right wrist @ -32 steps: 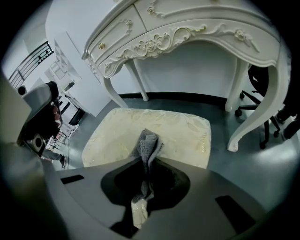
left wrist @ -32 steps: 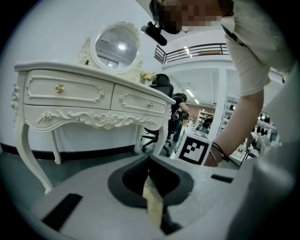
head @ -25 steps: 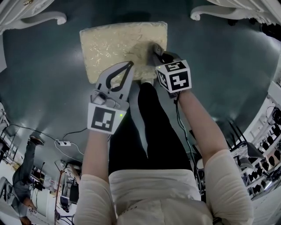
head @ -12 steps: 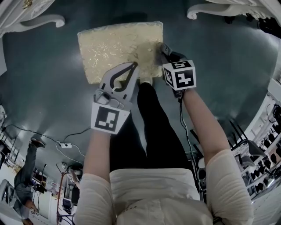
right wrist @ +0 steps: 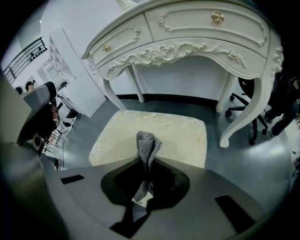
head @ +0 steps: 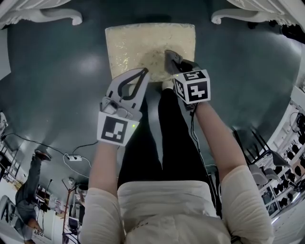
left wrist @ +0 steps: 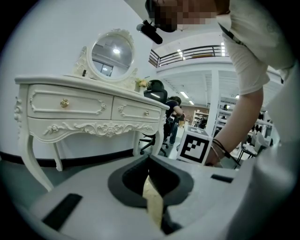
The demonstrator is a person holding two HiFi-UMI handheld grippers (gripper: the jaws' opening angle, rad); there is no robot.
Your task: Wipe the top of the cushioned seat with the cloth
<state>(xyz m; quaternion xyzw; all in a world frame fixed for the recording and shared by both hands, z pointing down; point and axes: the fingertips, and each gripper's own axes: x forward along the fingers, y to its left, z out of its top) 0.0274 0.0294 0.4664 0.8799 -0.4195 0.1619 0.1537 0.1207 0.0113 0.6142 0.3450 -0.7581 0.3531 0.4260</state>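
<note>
The cream cushioned seat (head: 138, 45) stands on the dark floor in front of my legs; the right gripper view shows its top (right wrist: 178, 136) below the jaws. My right gripper (head: 168, 57) is over the seat's front right part, shut on a grey cloth (right wrist: 146, 145) that sticks out past the jaw tips as a rolled bunch. My left gripper (head: 141, 71) hovers at the seat's near edge, left of the right one. Its jaws are shut with nothing in them.
A white carved dressing table (right wrist: 197, 37) with an oval mirror (left wrist: 110, 54) stands beyond the seat; its curved legs (head: 52, 16) (head: 238, 14) flank the seat's far corners. A black office chair (right wrist: 248, 93) is to the right. A power strip (head: 71, 156) lies on the floor at left.
My right gripper has carried the cloth from the seat's right edge back leftward over the cushion. The left gripper has stayed at the near edge.
</note>
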